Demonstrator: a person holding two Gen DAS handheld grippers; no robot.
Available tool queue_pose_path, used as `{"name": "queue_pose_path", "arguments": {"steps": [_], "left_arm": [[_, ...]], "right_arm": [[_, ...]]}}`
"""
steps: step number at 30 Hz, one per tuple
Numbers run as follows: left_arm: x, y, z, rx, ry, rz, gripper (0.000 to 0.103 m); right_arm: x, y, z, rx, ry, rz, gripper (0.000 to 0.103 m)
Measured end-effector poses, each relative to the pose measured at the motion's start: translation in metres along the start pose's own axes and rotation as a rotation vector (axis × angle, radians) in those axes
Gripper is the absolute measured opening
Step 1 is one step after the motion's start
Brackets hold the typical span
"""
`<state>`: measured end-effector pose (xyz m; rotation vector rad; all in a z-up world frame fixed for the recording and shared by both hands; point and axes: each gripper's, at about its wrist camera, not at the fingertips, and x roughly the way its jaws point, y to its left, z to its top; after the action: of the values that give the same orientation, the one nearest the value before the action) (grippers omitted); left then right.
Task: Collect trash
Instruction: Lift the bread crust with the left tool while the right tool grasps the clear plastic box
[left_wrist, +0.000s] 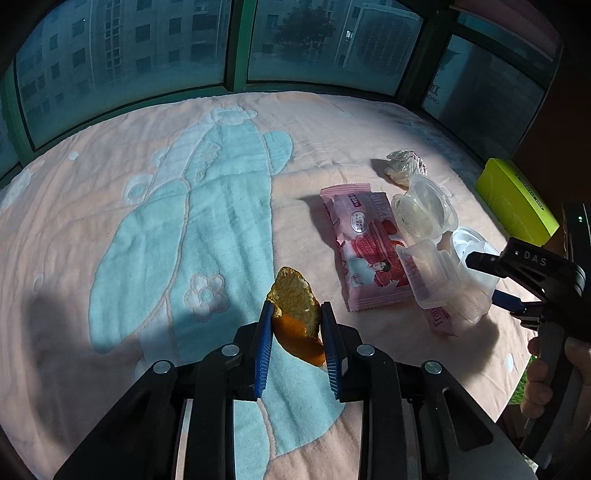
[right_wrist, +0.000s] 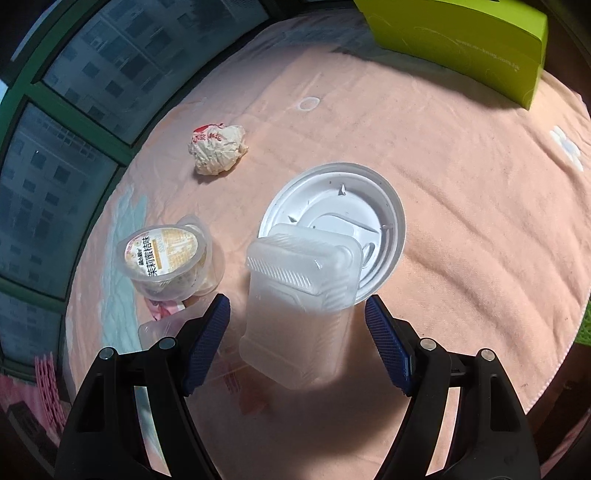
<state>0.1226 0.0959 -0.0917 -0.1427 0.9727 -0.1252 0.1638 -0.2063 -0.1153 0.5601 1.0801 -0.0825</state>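
Observation:
My left gripper (left_wrist: 297, 307) is shut on a piece of orange peel (left_wrist: 295, 295), held above the pink blanket (left_wrist: 92, 192). In the right wrist view a clear plastic tray (right_wrist: 303, 295) lies between the fingers of my right gripper (right_wrist: 296, 301). The gripper is open, with a gap on each side of the tray. Under the tray's far end lies a white round lid (right_wrist: 332, 195). The left wrist view also shows the right gripper (left_wrist: 495, 284) at the tray, with a hand (left_wrist: 543, 369) on its handle.
A labelled jelly cup (right_wrist: 166, 254), a crumpled wrapper (right_wrist: 218, 147) and a pink snack packet (left_wrist: 365, 251) lie on the blanket. A second clear tray (left_wrist: 424, 273) rests on the packet. A green box (right_wrist: 461, 44) stands at the far right edge. Windows run along the far side.

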Motion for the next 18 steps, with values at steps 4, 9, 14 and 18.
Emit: {"name": "queue_pose_path", "arguments": {"steps": [4, 9, 14, 18], "left_arm": [[-0.002, 0.000, -0.002, 0.004, 0.000, -0.013, 0.024], [-0.008, -0.003, -0.002, 0.016, -0.003, -0.021, 0.024], [-0.018, -0.015, -0.001, 0.031, -0.014, -0.044, 0.023], [-0.030, -0.031, -0.001, 0.058, -0.025, -0.074, 0.023]], "right_arm": [[0.007, 0.004, 0.000, -0.014, -0.009, -0.054, 0.059], [-0.001, -0.003, -0.006, -0.034, -0.014, -0.021, 0.055], [-0.019, -0.015, -0.014, -0.059, -0.023, 0.033, 0.055], [-0.042, -0.034, -0.019, -0.074, -0.047, 0.066, 0.055]]}}
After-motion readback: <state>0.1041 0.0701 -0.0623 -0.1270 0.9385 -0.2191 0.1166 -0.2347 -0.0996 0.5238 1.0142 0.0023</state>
